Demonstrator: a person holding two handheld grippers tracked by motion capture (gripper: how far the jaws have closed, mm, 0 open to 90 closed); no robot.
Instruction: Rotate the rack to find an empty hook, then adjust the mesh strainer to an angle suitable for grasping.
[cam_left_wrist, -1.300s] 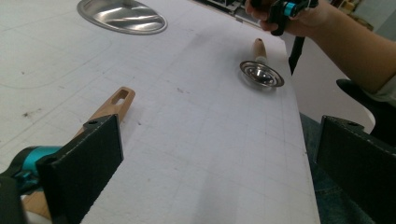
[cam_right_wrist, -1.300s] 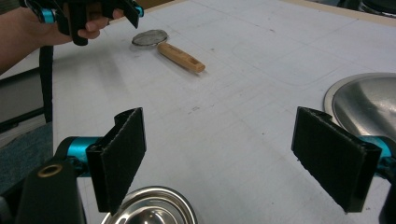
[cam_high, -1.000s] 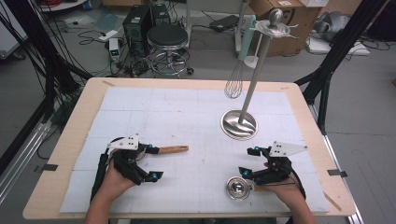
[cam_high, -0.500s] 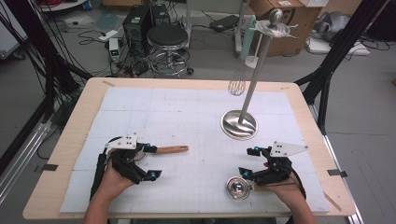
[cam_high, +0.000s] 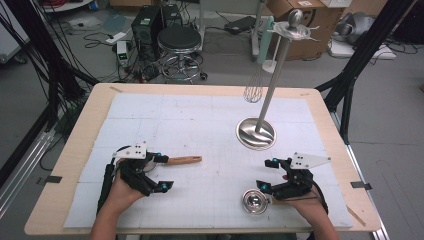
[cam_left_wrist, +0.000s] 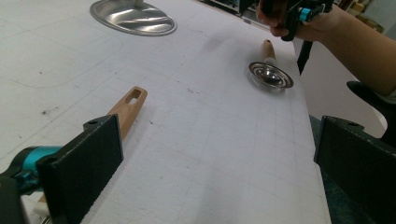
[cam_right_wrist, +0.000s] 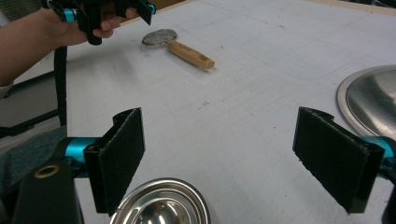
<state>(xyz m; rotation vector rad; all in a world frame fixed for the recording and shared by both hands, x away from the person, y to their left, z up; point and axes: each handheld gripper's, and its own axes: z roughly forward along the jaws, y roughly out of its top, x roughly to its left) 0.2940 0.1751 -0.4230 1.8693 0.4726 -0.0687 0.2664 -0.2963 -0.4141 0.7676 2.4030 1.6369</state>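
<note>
While both the left gripper (cam_high: 159, 172) and right gripper (cam_high: 267, 175) are held apart and empty, nothing is yet grasped: the wooden-handled utensil (cam_high: 184, 160) lies at the left gripper's three o'clock, the steel ladle (cam_high: 255, 201) at the right gripper's seven o'clock.

A wooden-handled strainer (cam_high: 172, 160) lay flat at the near left, handle pointing right. A shiny steel ladle (cam_high: 255, 201) lay at the near right.

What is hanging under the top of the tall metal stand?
A wire whisk hangs below the top of the stand, beside its pole, above the table's far edge. Its handle runs up toward the top disc; the hook holding it is too small to make out.
</note>
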